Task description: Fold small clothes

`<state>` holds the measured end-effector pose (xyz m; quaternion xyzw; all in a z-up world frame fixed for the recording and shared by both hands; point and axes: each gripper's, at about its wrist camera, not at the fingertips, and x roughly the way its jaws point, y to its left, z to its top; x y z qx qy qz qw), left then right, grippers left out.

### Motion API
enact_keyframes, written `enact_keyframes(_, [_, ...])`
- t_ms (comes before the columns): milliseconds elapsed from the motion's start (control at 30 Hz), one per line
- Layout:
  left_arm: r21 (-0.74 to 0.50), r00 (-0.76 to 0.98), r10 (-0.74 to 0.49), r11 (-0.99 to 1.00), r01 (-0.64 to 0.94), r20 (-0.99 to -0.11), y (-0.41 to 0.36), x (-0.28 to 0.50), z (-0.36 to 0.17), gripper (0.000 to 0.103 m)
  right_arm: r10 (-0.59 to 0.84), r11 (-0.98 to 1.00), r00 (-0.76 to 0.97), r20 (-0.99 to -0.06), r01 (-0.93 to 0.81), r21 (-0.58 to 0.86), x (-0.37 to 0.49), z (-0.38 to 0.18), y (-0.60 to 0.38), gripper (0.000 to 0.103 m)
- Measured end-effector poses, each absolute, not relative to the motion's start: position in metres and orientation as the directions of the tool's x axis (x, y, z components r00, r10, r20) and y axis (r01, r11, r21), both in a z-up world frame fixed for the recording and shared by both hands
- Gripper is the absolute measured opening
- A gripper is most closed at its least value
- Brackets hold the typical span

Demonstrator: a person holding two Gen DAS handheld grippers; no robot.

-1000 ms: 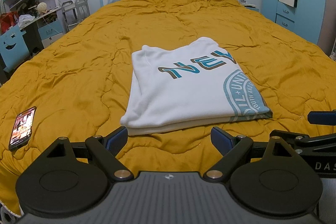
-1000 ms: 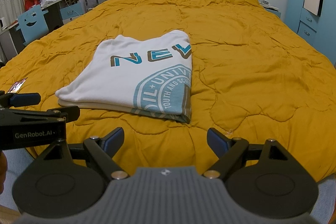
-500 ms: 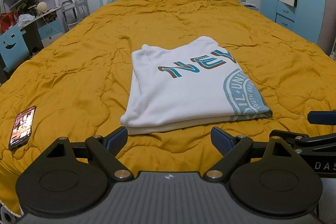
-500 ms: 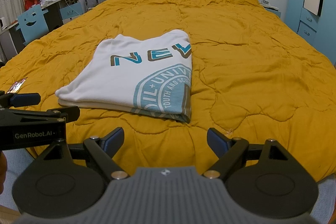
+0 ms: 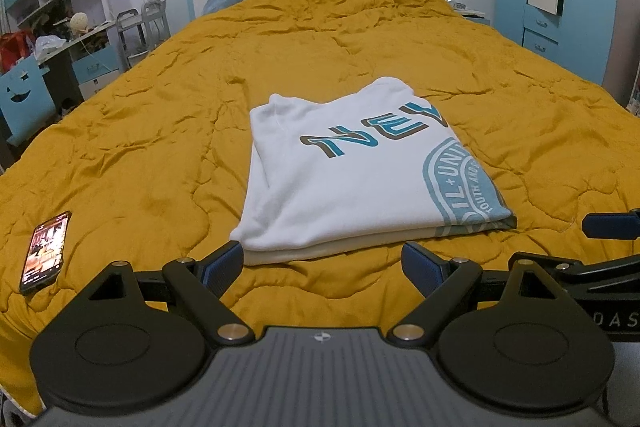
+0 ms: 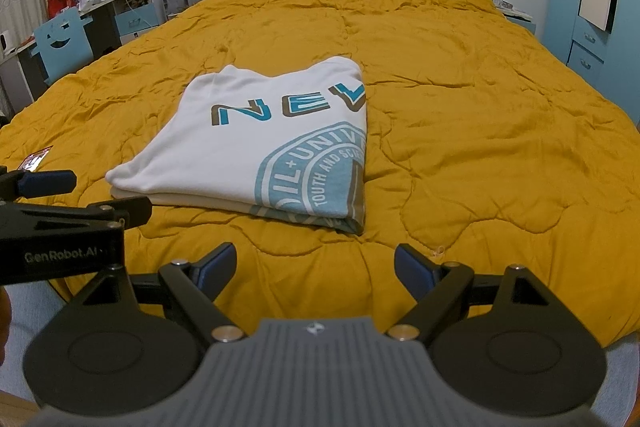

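1. We see the white T-shirt point(image 5: 352, 179) lying folded into a compact rectangle on the mustard quilt point(image 5: 160, 131) of the bed. It sits at about 12 o'clock from the left gripper point(image 5: 322, 265) and toward 11 o'clock from the right gripper point(image 6: 314, 267).

2. We hold both grippers back at the near edge of the bed, side by side. The jaws of each are spread wide and empty, touching no cloth. The left gripper's blue pads point(image 5: 222, 263) sit just short of the shirt's near hem.

3. We judge that this stand-off is deliberate. With the layers stacked and the edges roughly even, the fold looks finished, so releasing and backing away keeps the stack from being dragged or opened again.

4. The printed lettering faces up and the near edge shows several layers lying on one another. The lowest layer peeks out slightly at the near left corner, a small unevenness we could square up if needed.

5. A phone point(image 5: 46, 253) lies on the quilt at about 9 o'clock from the left gripper, well apart from the shirt and out of our working path.

6. We think the soft, puffy quilt makes any further nudging risky, since the folded stack could slide or skew on it.
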<state>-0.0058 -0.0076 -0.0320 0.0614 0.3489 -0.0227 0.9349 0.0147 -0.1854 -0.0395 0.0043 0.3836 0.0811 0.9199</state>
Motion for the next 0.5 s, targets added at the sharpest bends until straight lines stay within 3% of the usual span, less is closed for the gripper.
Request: enact_keyframes(500, [0.084,0.759,-0.011,0.993,0.086,-0.651,-0.0030,-0.0055,-0.0273,0.103,0.153,0.986,0.692,-0.705,-0.149,0.068,0.0152,-0.0392,-0.1855,0.082])
